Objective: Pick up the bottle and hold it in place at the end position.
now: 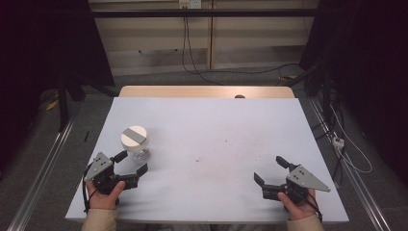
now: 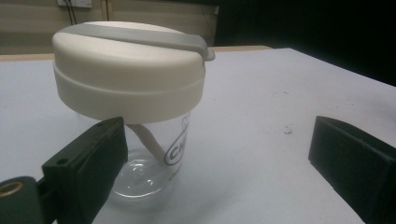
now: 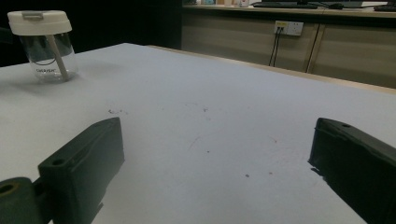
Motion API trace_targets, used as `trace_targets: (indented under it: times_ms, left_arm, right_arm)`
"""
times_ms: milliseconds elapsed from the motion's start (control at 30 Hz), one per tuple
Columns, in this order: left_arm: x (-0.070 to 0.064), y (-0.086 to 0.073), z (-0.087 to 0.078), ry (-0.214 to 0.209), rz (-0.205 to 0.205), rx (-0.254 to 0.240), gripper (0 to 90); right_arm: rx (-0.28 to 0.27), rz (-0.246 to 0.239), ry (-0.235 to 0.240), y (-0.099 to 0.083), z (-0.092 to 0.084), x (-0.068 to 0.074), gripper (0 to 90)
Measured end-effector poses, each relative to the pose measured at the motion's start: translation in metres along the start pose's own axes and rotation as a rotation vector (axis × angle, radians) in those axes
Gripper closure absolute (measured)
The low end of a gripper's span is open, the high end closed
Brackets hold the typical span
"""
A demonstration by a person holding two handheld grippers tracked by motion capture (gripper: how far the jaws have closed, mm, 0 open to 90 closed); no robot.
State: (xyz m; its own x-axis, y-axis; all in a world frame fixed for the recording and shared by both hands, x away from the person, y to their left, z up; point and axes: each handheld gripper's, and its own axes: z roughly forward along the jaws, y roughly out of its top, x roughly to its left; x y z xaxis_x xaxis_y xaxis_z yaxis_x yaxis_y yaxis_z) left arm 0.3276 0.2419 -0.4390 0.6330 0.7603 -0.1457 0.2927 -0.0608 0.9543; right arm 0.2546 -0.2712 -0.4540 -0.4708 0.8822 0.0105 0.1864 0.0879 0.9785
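Observation:
A clear plastic jar [image 1: 135, 144] with a white lid and a grey strip across it stands upright on the left part of the white table sheet [image 1: 216, 120]. A white stick leans inside the jar [image 2: 135, 93]. My left gripper [image 1: 133, 162] lies open just in front of the jar, its jaws wide apart. In the left gripper view the left jaw overlaps the jar's lower edge, and I cannot tell whether they touch. My right gripper [image 1: 268, 169] rests open near the front right of the sheet with nothing between its jaws. From there the jar [image 3: 44, 42] looks far off.
The wooden table edge [image 1: 207, 91] shows behind the sheet, with a small dark object [image 1: 239, 96] on it. Metal rails run along the floor on both sides. Cables and a power strip [image 1: 338, 141] lie on the floor at the right. Faint smudges [image 1: 226, 154] mark the sheet's middle.

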Motion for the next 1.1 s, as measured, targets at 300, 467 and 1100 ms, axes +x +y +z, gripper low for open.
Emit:
trace_targets:
  times_ms: [300, 467, 1100]
  left_arm:
    - [0.004, 0.001, 0.001, 0.019, -0.009, 0.005, 4.3]
    - [0.007, 0.003, 0.002, 0.046, -0.008, 0.003, 4.2]
    - [0.022, 0.004, 0.018, 0.123, -0.029, 0.029, 4.0]
  right_arm:
    - [-0.003, -0.004, 0.003, 0.001, 0.0, 0.001, 2.9]
    - [-0.004, -0.005, 0.003, 0.001, 0.001, 0.0, 2.8]
    - [-0.007, -0.021, 0.004, 0.002, 0.002, 0.003, 2.7]
